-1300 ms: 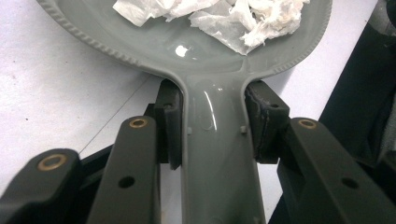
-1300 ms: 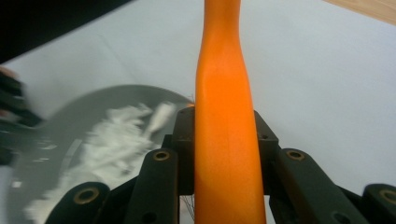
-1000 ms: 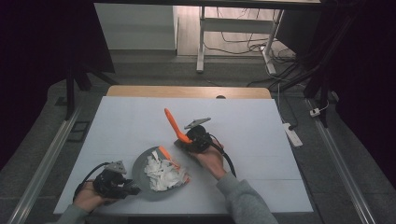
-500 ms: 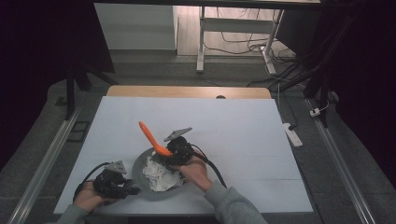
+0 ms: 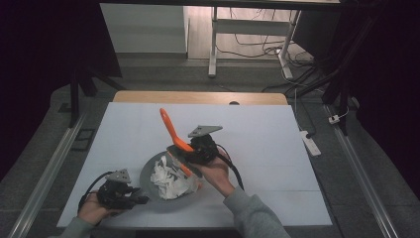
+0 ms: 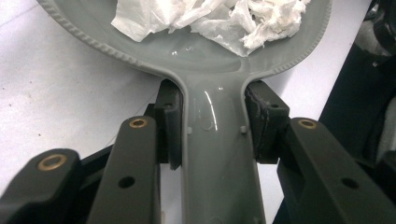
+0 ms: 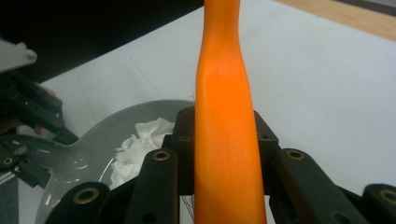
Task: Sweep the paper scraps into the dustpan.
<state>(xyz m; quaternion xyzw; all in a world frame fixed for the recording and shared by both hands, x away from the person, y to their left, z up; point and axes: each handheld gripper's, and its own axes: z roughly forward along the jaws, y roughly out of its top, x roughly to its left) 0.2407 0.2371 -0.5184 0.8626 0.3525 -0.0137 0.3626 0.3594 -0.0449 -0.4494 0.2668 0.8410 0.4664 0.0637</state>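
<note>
A round grey pan (image 5: 148, 173) lies on the white table, and crumpled white paper (image 5: 171, 178) sits in it. My left gripper (image 5: 138, 199) is at the front left, shut on the pan's handle (image 6: 215, 154), its pads (image 6: 170, 121) pressing both sides. My right gripper (image 5: 182, 151) hovers over the pan's far right rim. It is shut on an orange tool handle (image 5: 171, 129) that slants up and to the left. The tool's lower orange end (image 5: 188, 173) reaches down to the paper. The right gripper view shows the handle (image 7: 224, 93) clamped between the jaws, with the pan (image 7: 93, 149) below.
The white table top (image 5: 267, 148) stretches wide to the right and behind the pan, with a wooden strip (image 5: 198, 97) along its far edge. A power strip (image 5: 308, 142) lies off the right side. Metal rails (image 5: 44, 173) flank the table.
My right gripper swung the orange tool left across the pan, then lifted it slightly, so the handle stands steeper. The left gripper and the pan stayed put.
</note>
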